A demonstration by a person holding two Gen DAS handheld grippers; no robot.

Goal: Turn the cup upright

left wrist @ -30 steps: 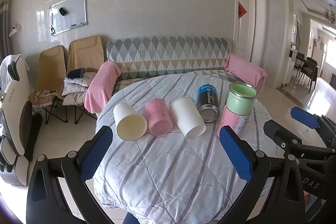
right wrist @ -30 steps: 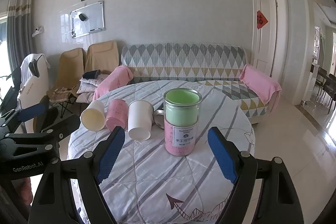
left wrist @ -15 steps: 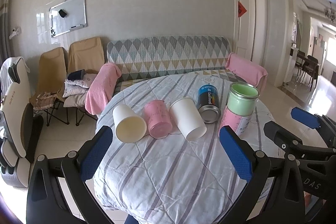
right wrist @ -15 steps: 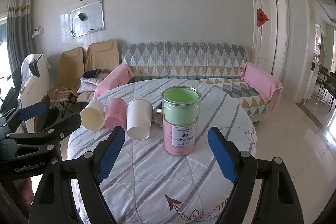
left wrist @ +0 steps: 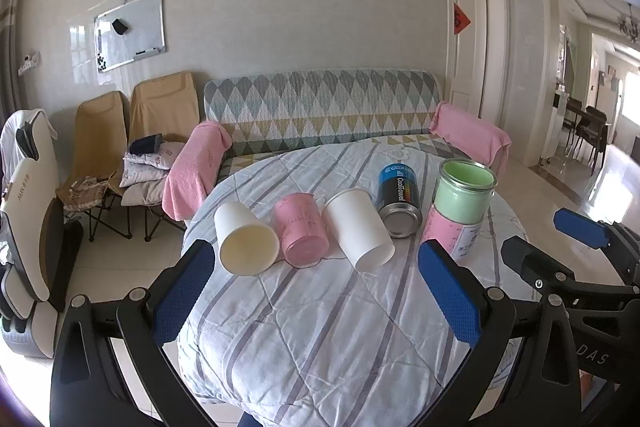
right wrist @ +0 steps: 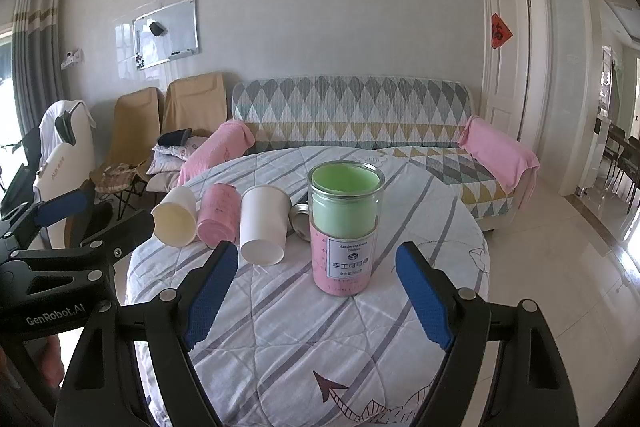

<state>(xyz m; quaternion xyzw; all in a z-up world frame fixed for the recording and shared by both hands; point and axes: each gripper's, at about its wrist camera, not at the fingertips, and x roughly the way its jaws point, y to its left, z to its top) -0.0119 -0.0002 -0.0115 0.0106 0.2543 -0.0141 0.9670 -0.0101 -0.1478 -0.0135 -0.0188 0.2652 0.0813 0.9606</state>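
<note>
Cups: cream cup (left wrist: 245,243), pink cup (left wrist: 301,229), white cup (left wrist: 359,227), on their sides mid-bench (left wrist: 320,327); can (left wrist: 399,199) reads "CoolTowel" (jar label partly legible). Left tool (left wrist: 316,297) and right tool (right wrist: 316,293) gape, empty.

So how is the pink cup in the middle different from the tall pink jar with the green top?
The pink cup lies on its side between two white cups, while the pink jar stands upright, apart from them. The cup is plain pink all over; the jar has a green upper half and a white label. The jar looks taller. Both rest on the striped tablecloth.
</note>
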